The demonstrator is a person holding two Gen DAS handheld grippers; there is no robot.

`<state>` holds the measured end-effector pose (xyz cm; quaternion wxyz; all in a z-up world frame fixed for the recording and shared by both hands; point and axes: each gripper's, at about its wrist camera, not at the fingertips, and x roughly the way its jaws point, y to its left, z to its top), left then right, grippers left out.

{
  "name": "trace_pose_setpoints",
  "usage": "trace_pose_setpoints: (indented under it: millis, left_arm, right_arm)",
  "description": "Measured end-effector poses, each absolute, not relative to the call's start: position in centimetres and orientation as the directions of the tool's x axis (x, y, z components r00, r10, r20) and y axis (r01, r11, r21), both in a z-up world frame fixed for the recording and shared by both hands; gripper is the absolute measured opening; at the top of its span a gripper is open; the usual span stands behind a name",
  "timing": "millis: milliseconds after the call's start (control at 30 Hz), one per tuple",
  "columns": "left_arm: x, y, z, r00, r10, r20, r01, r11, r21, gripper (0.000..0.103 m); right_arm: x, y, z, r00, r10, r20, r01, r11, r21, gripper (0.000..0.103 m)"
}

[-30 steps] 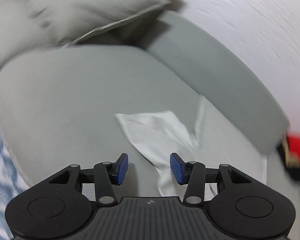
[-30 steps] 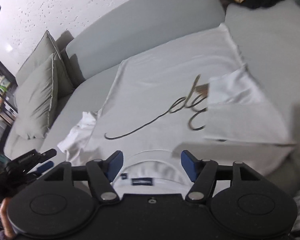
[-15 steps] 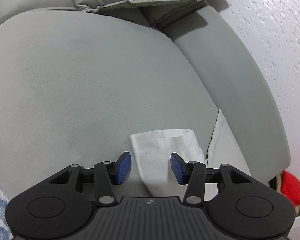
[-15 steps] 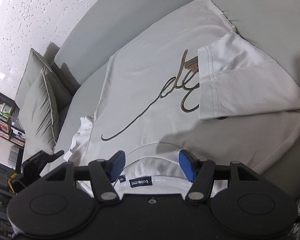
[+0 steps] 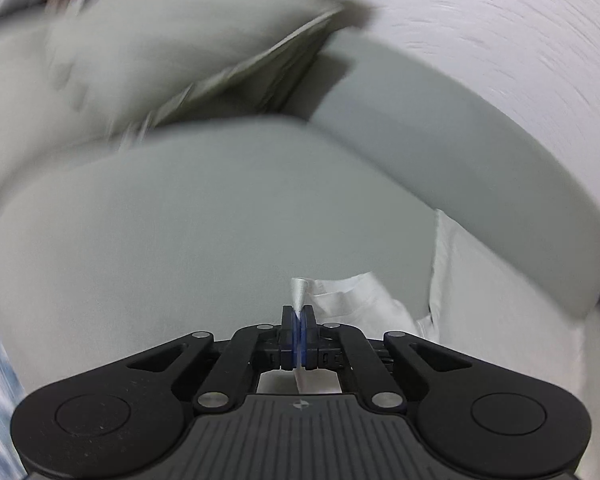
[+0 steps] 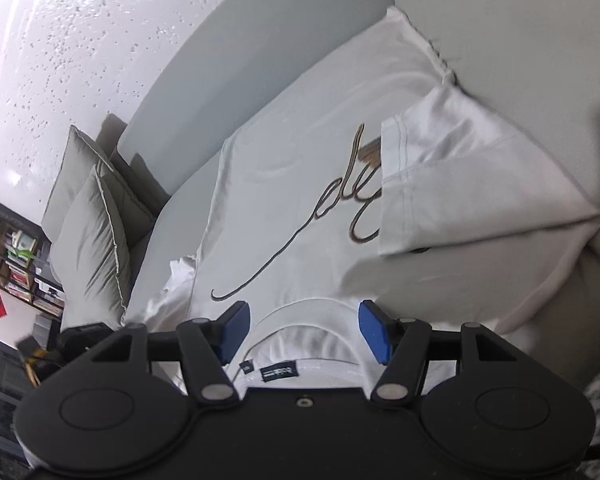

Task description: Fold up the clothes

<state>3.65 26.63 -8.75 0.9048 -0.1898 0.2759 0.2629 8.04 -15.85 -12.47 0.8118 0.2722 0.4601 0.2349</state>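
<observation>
Low in the left wrist view, centre frame: left gripper (image 5: 299, 316) pressed together, blue pads pinching a thin ridge of the white sleeve (image 5: 354, 300), fabric poking up just above the tips and trailing off to the lower right. Beyond it, broad grey sofa seat (image 5: 188, 232); grey backrest (image 5: 452, 148) sweeping from upper centre to the right edge; blurred cushions (image 5: 148, 48) at upper left; white textured wall (image 5: 508, 24) at upper right — whole view smeared by motion. Over in the right wrist view: right gripper (image 6: 303, 330) spread, blue pads apart on either side of the collar (image 6: 306, 320), pinching nothing. White T-shirt (image 6: 300, 168) spread flat on the sofa, filling the middle of the frame, dark script lettering (image 6: 312, 220) across the chest, one sleeve folded over the body at right, small dark label (image 6: 277, 372) just inside the neckline at bottom centre. Two grey cushions at left, bookshelf (image 6: 8, 256) at far left edge — left gripper dimly visible at lower left.
</observation>
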Motion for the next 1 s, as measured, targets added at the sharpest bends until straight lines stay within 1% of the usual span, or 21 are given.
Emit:
trace_pose_setpoints:
  millis: [100,167,233,300,333,367,400,467,500,533,567,633,733,800,833,867,933,1000]
  left_arm:
    - [5.0,21.4,-6.6,0.759,0.415,-0.501,-0.473,0.881,0.012,0.0]
    - [5.5,17.3,-5.7,0.804,0.396,-0.444,-0.381,0.916,0.127,0.0]
    - [5.7,13.1,-5.7,0.841,0.35,-0.412,-0.276,0.933,0.229,0.0]
    - [5.6,10.1,-6.9,0.839,0.301,-0.454,-0.181,0.94,0.289,0.002]
    - [5.6,8.7,-7.7,0.831,0.277,-0.482,-0.133,0.941,0.312,0.012]
    - [5.6,7.3,-8.4,0.822,0.255,-0.51,-0.084,0.939,0.333,0.018]
    - [5.2,6.3,-9.0,0.809,0.234,-0.539,-0.048,0.941,0.335,0.019]
    - [4.2,5.2,-10.0,0.777,0.192,-0.599,0.005,0.95,0.312,0.03]
    - [3.4,5.2,-10.1,0.769,0.171,-0.616,0.018,0.957,0.288,0.04]
    - [2.6,5.5,-9.8,0.766,0.15,-0.625,0.021,0.966,0.257,0.043]
    - [1.8,6.4,-9.3,0.764,0.131,-0.632,0.008,0.977,0.212,0.043]
    - [0.3,8.9,-7.8,0.763,0.106,-0.638,-0.051,0.993,0.103,0.047]
    - [-0.2,14.0,-6.4,0.75,0.148,-0.644,-0.212,0.977,-0.023,0.05]
    - [-0.2,17.7,-6.6,0.721,0.187,-0.667,-0.328,0.94,-0.091,0.049]
    - [-0.2,19.4,-7.0,0.704,0.181,-0.686,-0.377,0.915,-0.145,0.049]
    - [0.0,21.1,-7.4,0.691,0.161,-0.705,-0.417,0.885,-0.207,0.049]
    - [0.4,23.7,-8.6,0.671,0.082,-0.737,-0.469,0.817,-0.336,0.049]
    - [0.9,25.4,-9.9,0.655,-0.005,-0.756,-0.491,0.758,-0.43,0.049]
  right_arm:
    - [7.7,-16.7,-12.5,0.477,0.631,-0.612,-0.132,0.739,0.66,0.059]
    - [7.6,-17.3,-12.5,0.484,0.633,-0.605,-0.128,0.734,0.667,0.059]
    - [7.5,-17.9,-12.5,0.493,0.632,-0.597,-0.121,0.73,0.673,0.059]
    - [7.5,-18.4,-12.4,0.504,0.63,-0.591,-0.112,0.726,0.679,0.061]
    - [7.5,-18.7,-12.4,0.509,0.629,-0.587,-0.107,0.723,0.682,0.062]
    - [7.5,-19.0,-12.4,0.513,0.627,-0.586,-0.102,0.722,0.684,0.063]
    - [7.5,-19.2,-12.4,0.515,0.625,-0.586,-0.097,0.722,0.685,0.063]
    - [7.5,-19.9,-12.5,0.518,0.623,-0.586,-0.089,0.721,0.687,0.065]
    - [7.5,-20.2,-12.4,0.52,0.622,-0.585,-0.089,0.72,0.688,0.065]
    - [7.5,-20.5,-12.4,0.523,0.624,-0.581,-0.091,0.718,0.69,0.066]
    - [7.5,-21.0,-12.3,0.526,0.628,-0.573,-0.095,0.713,0.694,0.068]
    - [7.7,-21.8,-12.2,0.539,0.639,-0.548,-0.11,0.699,0.706,0.07]
    - [8.2,-22.9,-12.3,0.567,0.64,-0.519,-0.128,0.691,0.712,0.072]
    - [8.5,-23.2,-12.6,0.591,0.624,-0.511,-0.147,0.706,0.693,0.072]
    - [8.6,-23.3,-12.8,0.604,0.616,-0.507,-0.157,0.715,0.681,0.072]
    - [8.6,-23.3,-13.1,0.61,0.609,-0.507,-0.163,0.722,0.673,0.072]
    - [8.7,-23.4,-13.7,0.612,0.604,-0.51,-0.159,0.726,0.669,0.072]
    - [8.9,-23.5,-14.0,0.603,0.613,-0.51,-0.148,0.714,0.684,0.072]
